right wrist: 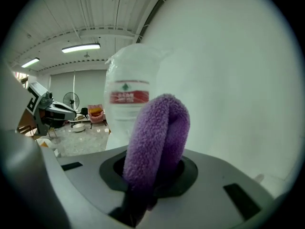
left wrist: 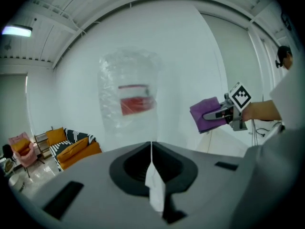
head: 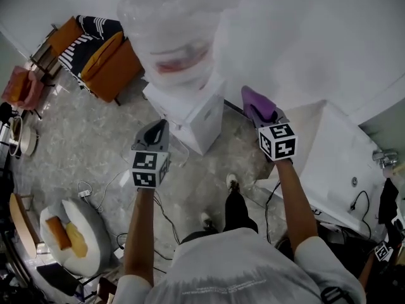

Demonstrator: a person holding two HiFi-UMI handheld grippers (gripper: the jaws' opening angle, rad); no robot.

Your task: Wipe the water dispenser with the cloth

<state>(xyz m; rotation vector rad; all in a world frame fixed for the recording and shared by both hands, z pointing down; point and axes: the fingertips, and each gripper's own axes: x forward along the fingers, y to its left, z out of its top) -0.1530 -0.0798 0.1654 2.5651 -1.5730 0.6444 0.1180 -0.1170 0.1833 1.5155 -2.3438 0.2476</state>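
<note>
The white water dispenser (head: 190,109) stands on the floor against the wall, with a large clear bottle (head: 174,37) bearing a red label on top. My right gripper (head: 257,108) is shut on a folded purple cloth (head: 252,99), held in the air just right of the dispenser and apart from it. In the right gripper view the cloth (right wrist: 157,137) bulges up out of the jaws, with the bottle (right wrist: 126,104) behind it. My left gripper (head: 161,126) hangs shut in front of the dispenser; a thin white sliver shows at its seam (left wrist: 153,185).
An orange sofa (head: 107,62) with a striped cushion stands left of the dispenser. A long white cabinet (head: 342,163) runs along the right wall. A round white seat (head: 76,233) and loose cables (head: 101,189) lie on the floor at lower left.
</note>
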